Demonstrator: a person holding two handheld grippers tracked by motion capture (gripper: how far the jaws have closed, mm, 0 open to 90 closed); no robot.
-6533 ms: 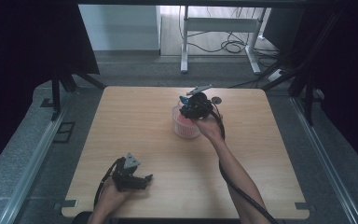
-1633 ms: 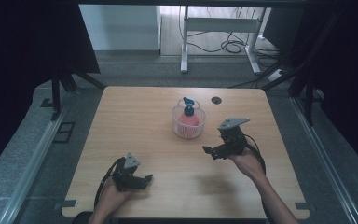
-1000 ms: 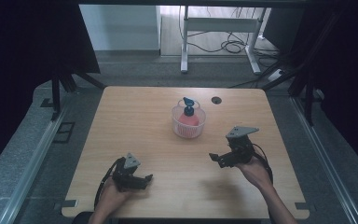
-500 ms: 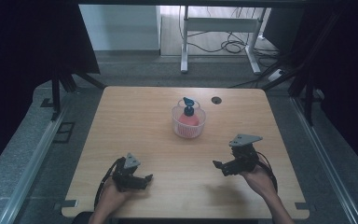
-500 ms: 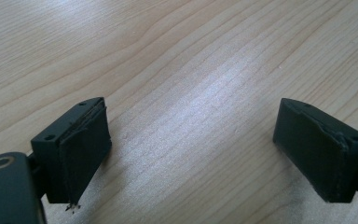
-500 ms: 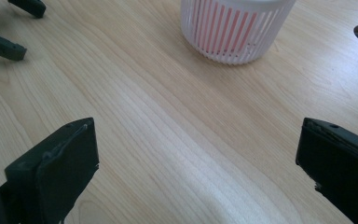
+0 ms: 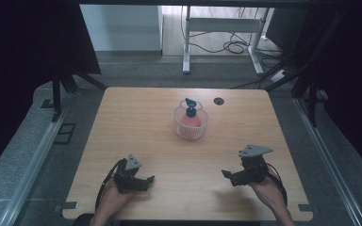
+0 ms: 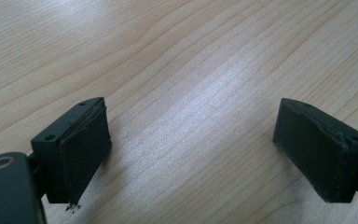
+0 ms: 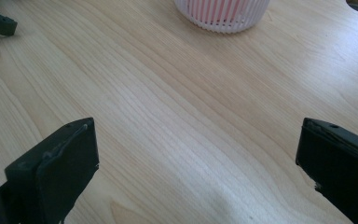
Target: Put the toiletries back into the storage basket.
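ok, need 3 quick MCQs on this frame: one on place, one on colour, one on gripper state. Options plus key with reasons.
1. Where does the white slatted plastic basket stand on the light wooden table?
A. near the person's left hand
B. in the far middle, beside the round cable hole
C. at the right edge

2. What colour is the cap of the red bottle in the basket?
A. blue
B. yellow
C. white

3. How do the left gripper and right gripper stand?
A. both shut on something
B. one holds the bottle
C. both open, holding nothing

Key: B, the high view puts it up the table by the hole. A, the cap looks blue. C, each gripper view shows its jaws wide apart over bare wood.
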